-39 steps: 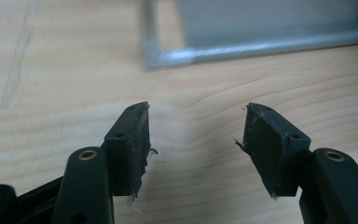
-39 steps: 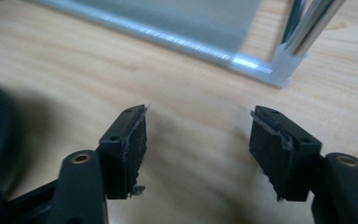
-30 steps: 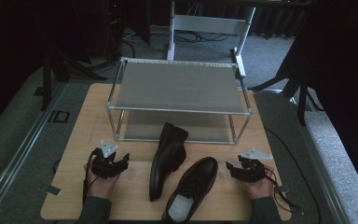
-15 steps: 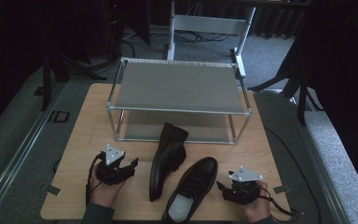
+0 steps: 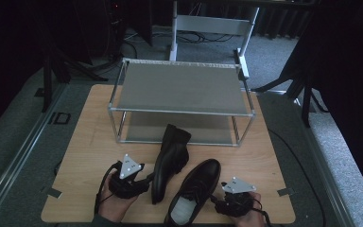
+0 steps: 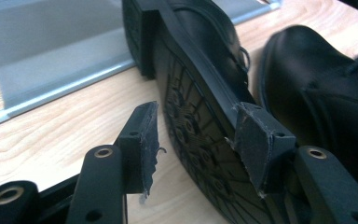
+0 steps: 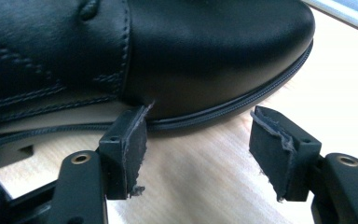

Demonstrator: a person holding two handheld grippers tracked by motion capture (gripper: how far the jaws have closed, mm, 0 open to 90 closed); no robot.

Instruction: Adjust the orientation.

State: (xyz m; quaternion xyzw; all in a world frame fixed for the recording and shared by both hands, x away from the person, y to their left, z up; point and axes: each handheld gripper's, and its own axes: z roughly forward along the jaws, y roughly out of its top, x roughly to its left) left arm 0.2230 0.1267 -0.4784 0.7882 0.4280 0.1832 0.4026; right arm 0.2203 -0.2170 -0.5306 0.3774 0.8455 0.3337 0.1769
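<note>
Two black leather shoes lie on the wooden table (image 5: pixel 90 142). One shoe (image 5: pixel 170 158) rests on its side, sole toward my left gripper (image 5: pixel 133 182). In the left gripper view its ribbed sole (image 6: pixel 196 116) passes between my left gripper's (image 6: pixel 196 121) jaws, which have just been closing. The right pad (image 6: pixel 261 144) lies at the sole's edge, while the left pad (image 6: pixel 142 135) stands slightly clear. The other shoe (image 5: pixel 196 189) stands upright. My right gripper (image 5: pixel 234 203) is at its right side, jaws open before the toe (image 7: pixel 205 51), nothing between them (image 7: pixel 200 119).
A two-tier metal shoe rack (image 5: pixel 179 90) stands at the back of the table, with the side-lying shoe's heel just in front of its lower shelf (image 6: pixel 51 60). Bare wood lies left of the shoes. Stands and a chair frame (image 5: pixel 212 23) are behind the table.
My left gripper moved right, up to the side-lying shoe's sole, and its jaws narrowed. My right gripper came back toward the near edge and left, to the upright shoe's side.
</note>
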